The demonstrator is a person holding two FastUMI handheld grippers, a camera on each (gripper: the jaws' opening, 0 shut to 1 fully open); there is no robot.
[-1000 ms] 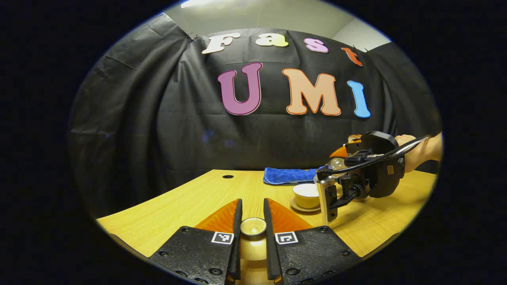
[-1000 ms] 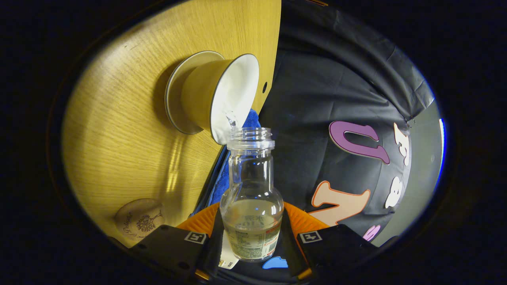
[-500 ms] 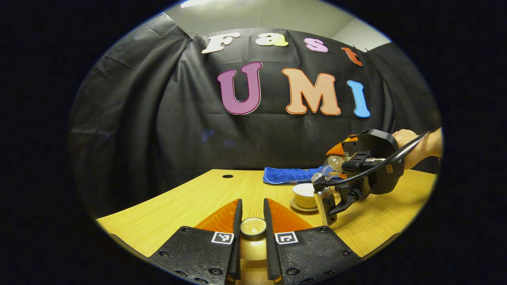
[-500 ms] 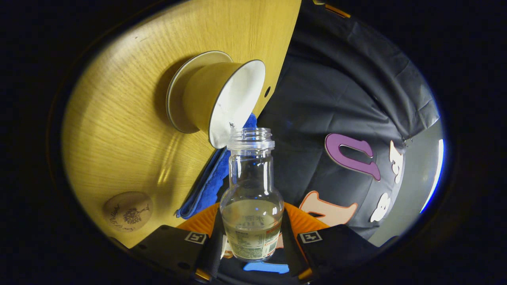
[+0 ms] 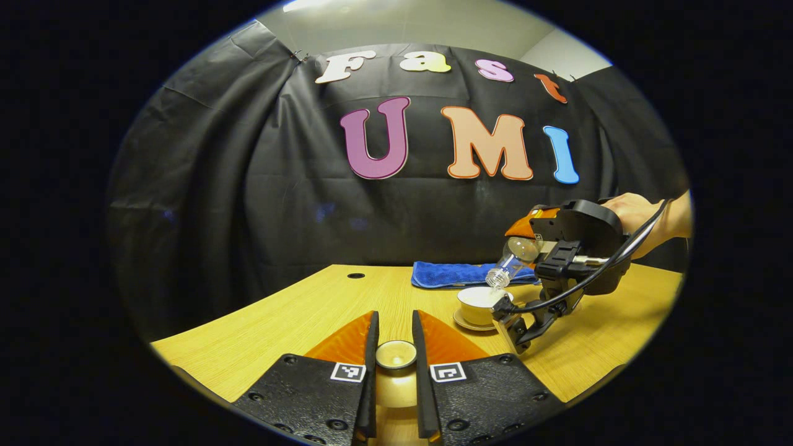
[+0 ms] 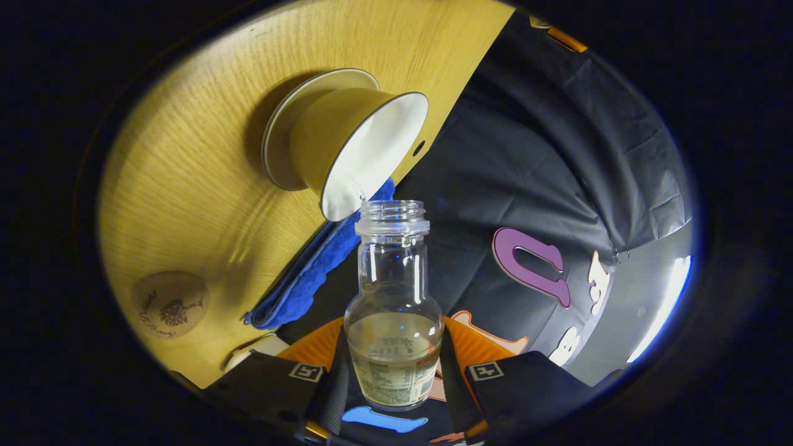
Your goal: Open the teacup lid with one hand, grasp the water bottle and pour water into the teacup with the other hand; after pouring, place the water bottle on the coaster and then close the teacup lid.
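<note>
Water bottle [image 6: 393, 322] part-full, clamped in right jaws; teacup [image 6: 347, 155] open; left jaws grip lid [image 5: 396, 354]

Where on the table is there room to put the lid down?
The bare wooden table between the small round hole and the left gripper is free. It is crowded on the other side: cream teacup, blue towel, right gripper with the tilted glass water bottle.
</note>
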